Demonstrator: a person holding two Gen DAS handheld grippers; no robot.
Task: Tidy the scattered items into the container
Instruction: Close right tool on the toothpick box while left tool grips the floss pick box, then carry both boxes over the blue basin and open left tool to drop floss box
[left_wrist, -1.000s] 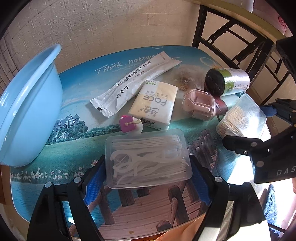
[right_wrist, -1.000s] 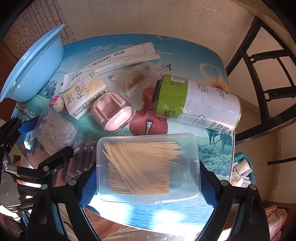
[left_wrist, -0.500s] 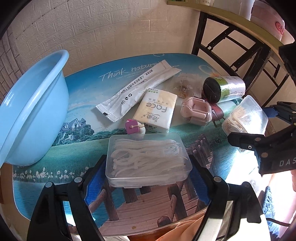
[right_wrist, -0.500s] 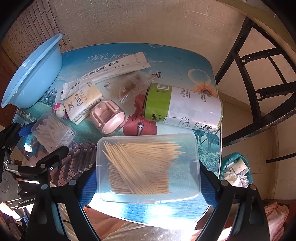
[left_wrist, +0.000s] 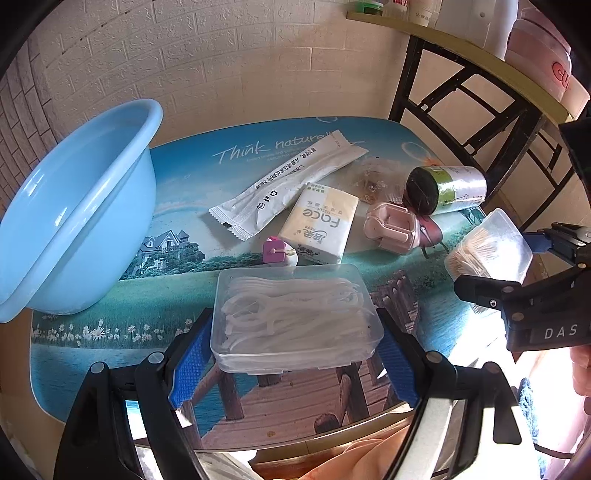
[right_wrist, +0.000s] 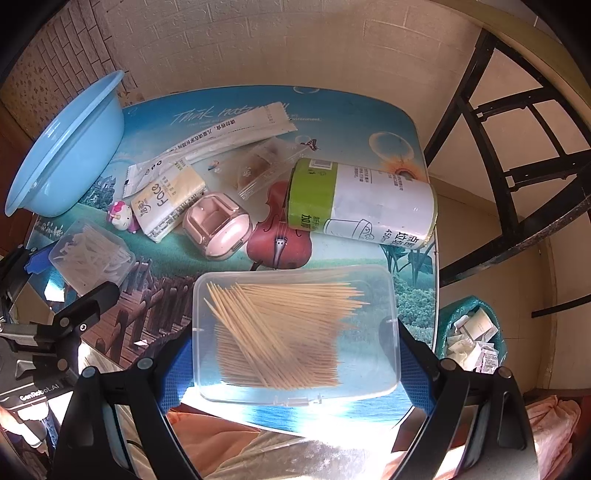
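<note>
My left gripper (left_wrist: 293, 343) is shut on a clear box of white floss picks (left_wrist: 295, 310), held just above the near part of the picture-printed table (left_wrist: 110, 332). In the right wrist view that box (right_wrist: 92, 254) shows at the left. My right gripper (right_wrist: 295, 354) is shut on a clear box of toothpicks (right_wrist: 291, 325), held above the table's near right corner. A light blue basin (left_wrist: 74, 229) stands at the far left, tilted against the wall. Between the basin and the boxes lie a long white sachet (left_wrist: 291, 181), a tissue pack (left_wrist: 319, 225) and a pink case (left_wrist: 391, 229).
A roll of bin bags (right_wrist: 362, 203) lies on its side at the right. A small toy (left_wrist: 279, 253) stands by the tissue pack, and a clear pouch (right_wrist: 258, 166) lies behind the pink case. Black metal frames (right_wrist: 517, 166) and a waste bin (right_wrist: 469, 332) stand right of the table.
Both views have drawn back from the table, so more wall and basin show. Each box stays between its jaws, and the items on the table have not moved.
</note>
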